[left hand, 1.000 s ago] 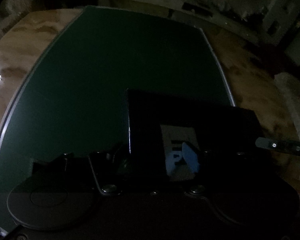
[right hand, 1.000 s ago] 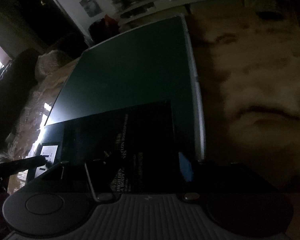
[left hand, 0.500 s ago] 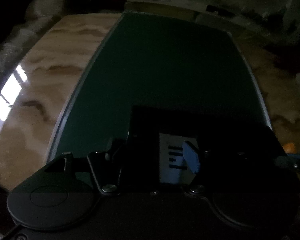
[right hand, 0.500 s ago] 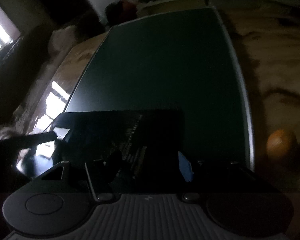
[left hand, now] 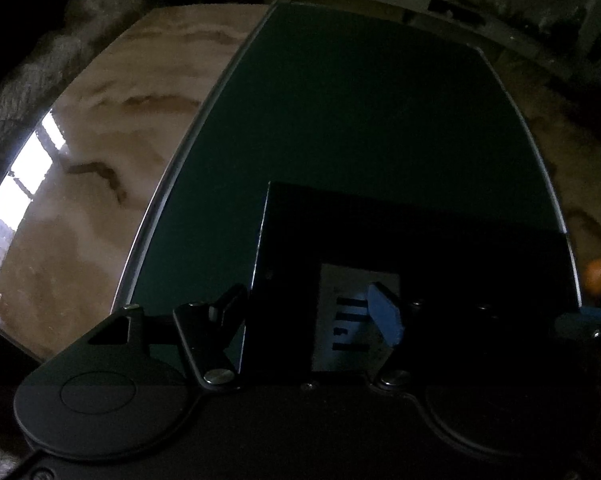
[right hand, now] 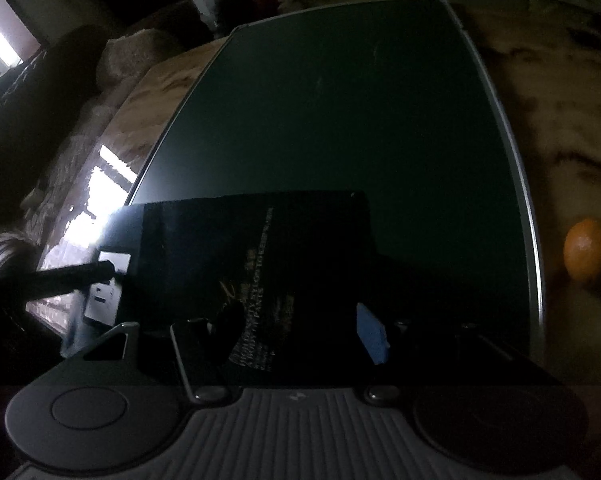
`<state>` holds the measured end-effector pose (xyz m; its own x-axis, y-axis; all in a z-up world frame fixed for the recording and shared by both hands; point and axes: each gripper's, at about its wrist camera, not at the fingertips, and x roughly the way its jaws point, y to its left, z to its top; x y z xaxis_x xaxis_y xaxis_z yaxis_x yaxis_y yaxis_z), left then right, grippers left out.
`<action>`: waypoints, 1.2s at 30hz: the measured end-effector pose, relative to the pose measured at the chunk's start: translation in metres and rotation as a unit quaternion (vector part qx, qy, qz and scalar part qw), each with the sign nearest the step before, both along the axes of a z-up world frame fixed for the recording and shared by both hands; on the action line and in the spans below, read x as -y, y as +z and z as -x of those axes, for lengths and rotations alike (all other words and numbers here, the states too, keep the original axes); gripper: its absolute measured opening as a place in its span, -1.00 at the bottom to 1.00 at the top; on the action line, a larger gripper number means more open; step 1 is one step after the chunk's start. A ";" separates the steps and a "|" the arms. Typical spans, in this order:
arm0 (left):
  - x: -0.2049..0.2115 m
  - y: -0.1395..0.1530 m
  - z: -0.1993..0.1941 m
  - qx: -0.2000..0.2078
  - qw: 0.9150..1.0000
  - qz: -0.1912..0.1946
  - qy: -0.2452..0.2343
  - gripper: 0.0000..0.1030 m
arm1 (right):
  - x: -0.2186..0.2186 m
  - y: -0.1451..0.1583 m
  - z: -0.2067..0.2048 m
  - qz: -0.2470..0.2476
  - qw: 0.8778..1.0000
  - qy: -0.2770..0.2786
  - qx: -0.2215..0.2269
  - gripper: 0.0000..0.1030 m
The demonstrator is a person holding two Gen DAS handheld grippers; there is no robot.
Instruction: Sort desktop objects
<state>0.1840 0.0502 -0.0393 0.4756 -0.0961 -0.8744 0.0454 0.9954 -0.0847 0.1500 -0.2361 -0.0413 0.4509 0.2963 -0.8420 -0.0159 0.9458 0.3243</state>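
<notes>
A black book with a white label is held over the dark green mat. My left gripper is shut on its left end, with the blue pad resting on the label. In the right wrist view my right gripper grips the right end of the book. Its jaws are opening slightly, with the book still between them. One finger of the left gripper reaches onto the label.
The green mat lies on a glossy marbled table. An orange sits on the table just right of the mat, and the left wrist view shows this orange dimly. Dark furniture and clutter stand behind the table.
Both grippers have carried the book leftward over the mat. More of the table shows at the left, and the orange has come into view at the right.
</notes>
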 end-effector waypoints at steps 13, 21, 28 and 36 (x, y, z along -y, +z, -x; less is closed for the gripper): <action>0.029 -0.001 0.007 0.051 0.997 -0.026 -0.051 0.24 | -0.032 -0.012 0.001 0.015 0.999 0.002 0.032 0.27; -0.025 -0.011 0.034 0.055 0.996 -0.053 0.037 0.48 | -0.026 -0.017 0.035 0.057 0.995 -0.009 0.083 0.26; -0.036 -0.034 0.037 0.018 0.999 0.006 0.047 0.48 | -0.038 -0.036 0.040 0.117 0.990 -0.019 0.079 0.26; -0.019 -0.052 0.026 0.019 0.999 0.014 0.047 0.76 | -0.031 -0.051 0.026 0.104 0.991 -0.037 0.076 0.27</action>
